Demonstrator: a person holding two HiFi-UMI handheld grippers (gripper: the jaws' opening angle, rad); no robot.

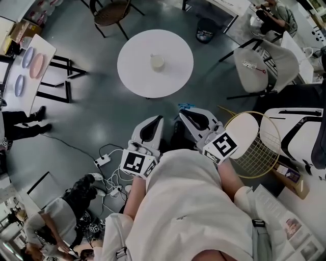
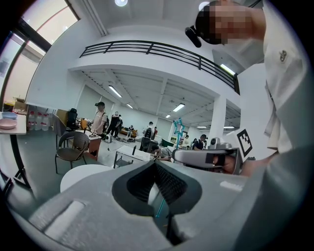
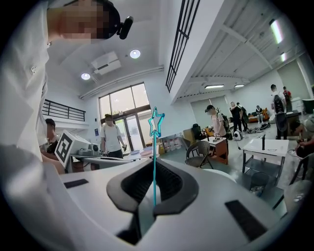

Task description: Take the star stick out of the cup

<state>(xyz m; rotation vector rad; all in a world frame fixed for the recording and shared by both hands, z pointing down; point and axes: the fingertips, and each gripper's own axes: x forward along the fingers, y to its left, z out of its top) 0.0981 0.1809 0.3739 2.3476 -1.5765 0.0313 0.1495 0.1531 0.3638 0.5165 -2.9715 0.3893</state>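
The star stick (image 3: 155, 147), a thin teal rod with an outlined star (image 3: 156, 122) on top, stands upright between the jaws of my right gripper (image 3: 154, 163), which is shut on it. In the head view the right gripper (image 1: 186, 113) is held close to my body, with the star (image 1: 186, 107) at its tip. The cup (image 1: 157, 61) stands alone on the round white table (image 1: 135, 69), well ahead of both grippers. My left gripper (image 1: 155, 121) is beside the right one, shut and holding nothing (image 2: 156, 164). The left gripper view shows the star (image 2: 179, 125) above the right gripper.
A badminton racket (image 1: 254, 148) leans at my right. Cables and a power strip (image 1: 103, 162) lie on the floor at the left. A white chair (image 1: 265, 63) and a dark chair (image 1: 109, 12) stand around the table. A folding table with plates (image 1: 30, 63) is far left. People stand in the background.
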